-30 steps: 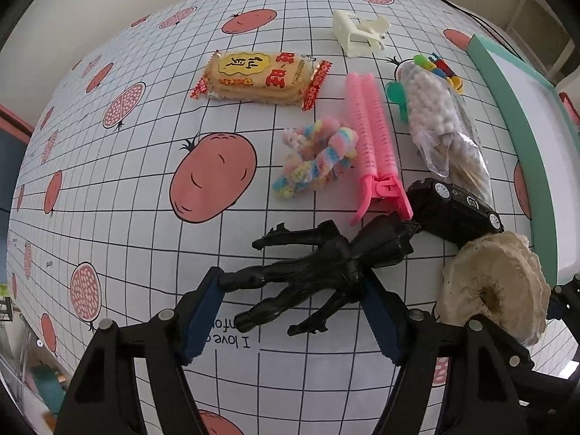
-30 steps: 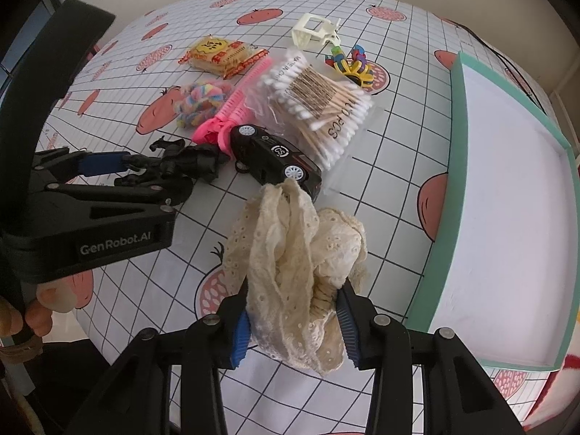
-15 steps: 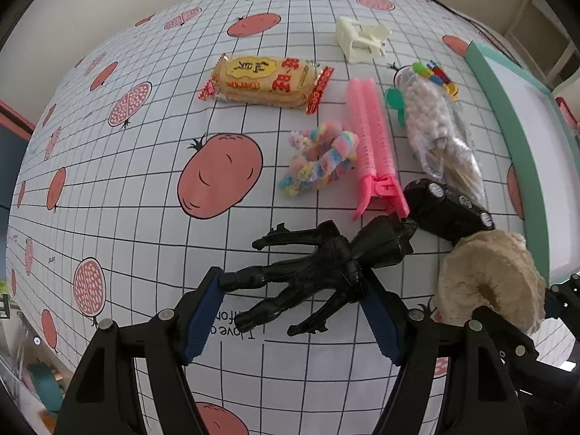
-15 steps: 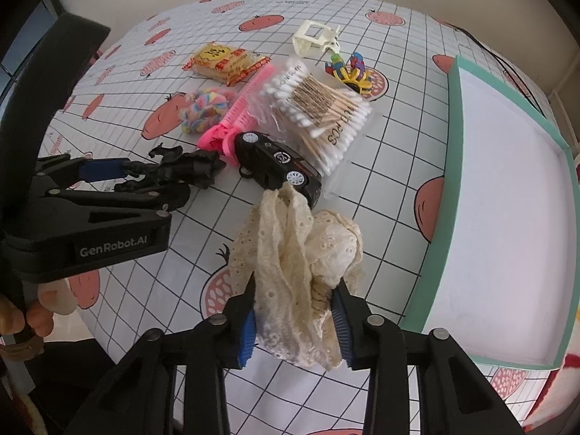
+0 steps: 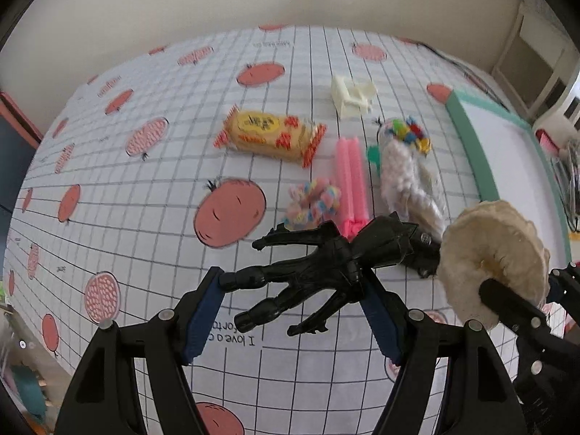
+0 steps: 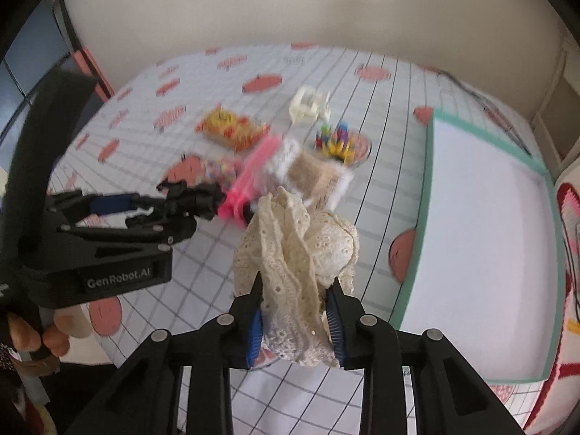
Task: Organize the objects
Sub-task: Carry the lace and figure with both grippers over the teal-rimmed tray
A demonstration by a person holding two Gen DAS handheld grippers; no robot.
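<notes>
My left gripper [image 5: 293,308] is shut on a black action figure [image 5: 319,264] and holds it above the table; it also shows in the right wrist view [image 6: 188,195]. My right gripper [image 6: 295,322] is shut on a cream lace scrunchie [image 6: 297,250], held in the air; the scrunchie shows at the right of the left wrist view [image 5: 493,264]. A green-rimmed white tray [image 6: 427,195] lies to the right, with nothing in it. A black toy car [image 5: 422,250] is mostly hidden behind the figure.
On the tomato-print tablecloth lie a snack pack [image 5: 268,137], a pink comb [image 5: 349,181], a pastel scrunchie [image 5: 313,203], a bag of cotton swabs [image 5: 406,177], a cream hair claw [image 5: 353,96] and coloured clips [image 5: 409,132].
Both grippers have risen from the table with their objects. The table items look smaller and lower, and the right wrist view is blurred from motion.
</notes>
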